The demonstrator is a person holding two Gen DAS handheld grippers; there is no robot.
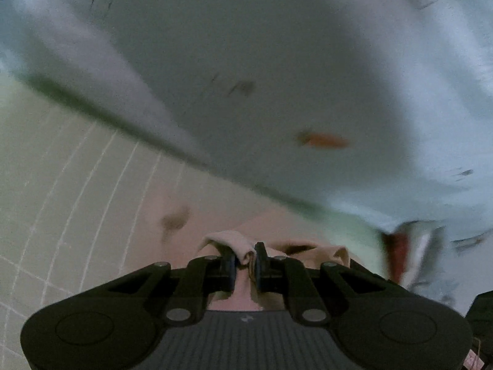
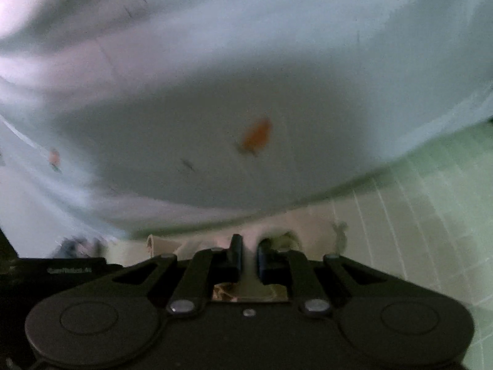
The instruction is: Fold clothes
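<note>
While both views are blurred, each gripper shows its jaws drawn together on a bunched edge of cloth. The left gripper [image 1: 243,259] pinches a pale fold of the garment [image 1: 277,61], whose light sheet billows above and ahead, filling most of the view; an orange mark [image 1: 323,139] sits on it. The right gripper [image 2: 248,251] clamps another edge of it likewise. Below the hanging cloth lies a gridded surface [image 2: 416,215].
</note>
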